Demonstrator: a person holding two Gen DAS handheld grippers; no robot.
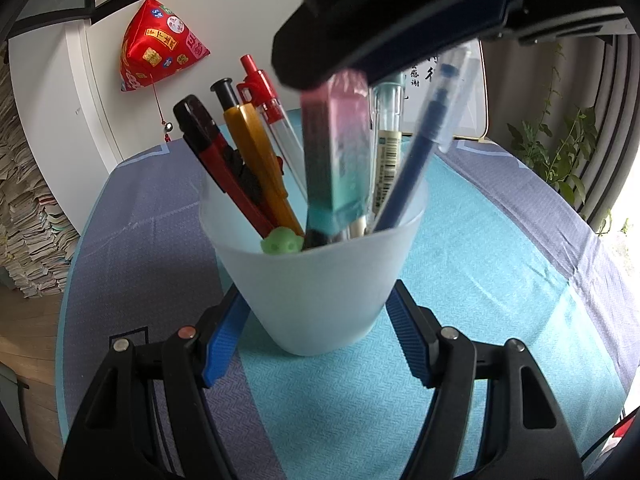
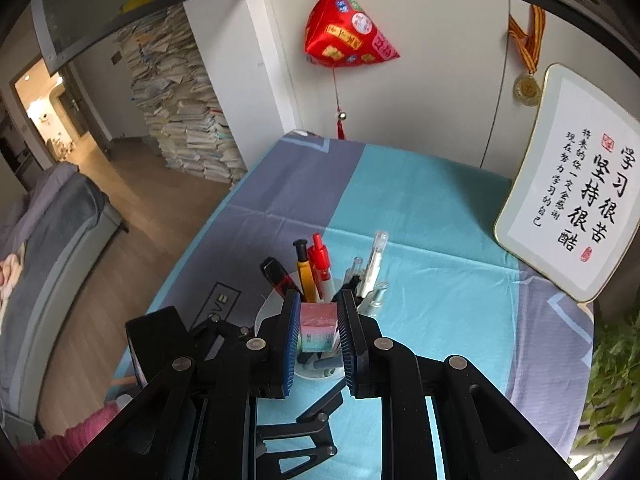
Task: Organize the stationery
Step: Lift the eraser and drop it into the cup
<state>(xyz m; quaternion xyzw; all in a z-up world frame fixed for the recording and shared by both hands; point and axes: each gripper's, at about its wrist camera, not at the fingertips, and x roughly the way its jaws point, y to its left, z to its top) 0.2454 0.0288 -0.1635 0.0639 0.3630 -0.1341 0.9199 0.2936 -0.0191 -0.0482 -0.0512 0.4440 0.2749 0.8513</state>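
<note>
Cup (image 1: 316,280) frosted, on worktop (image 1: 480,300), gripped at base by my left claw (image 1: 316,340), blue pads against both walls. My right claw (image 2: 318,334) above it, narrow, clamping pink-teal box (image 2: 318,330), box's lower end inside cup among pens. Red pen (image 1: 262,88), yellow pen (image 1: 256,152), dark blue pen (image 1: 420,152) lean on rim. Beyond: red hanging ornament (image 2: 346,36), framed calligraphy (image 2: 572,208).

Cup (image 1: 320,280) between my left jaws, on the cloth (image 1: 480,280). Pens (image 1: 256,160) stand in it. Eraser (image 2: 318,326) between my right jaws, directly above the cup.
</note>
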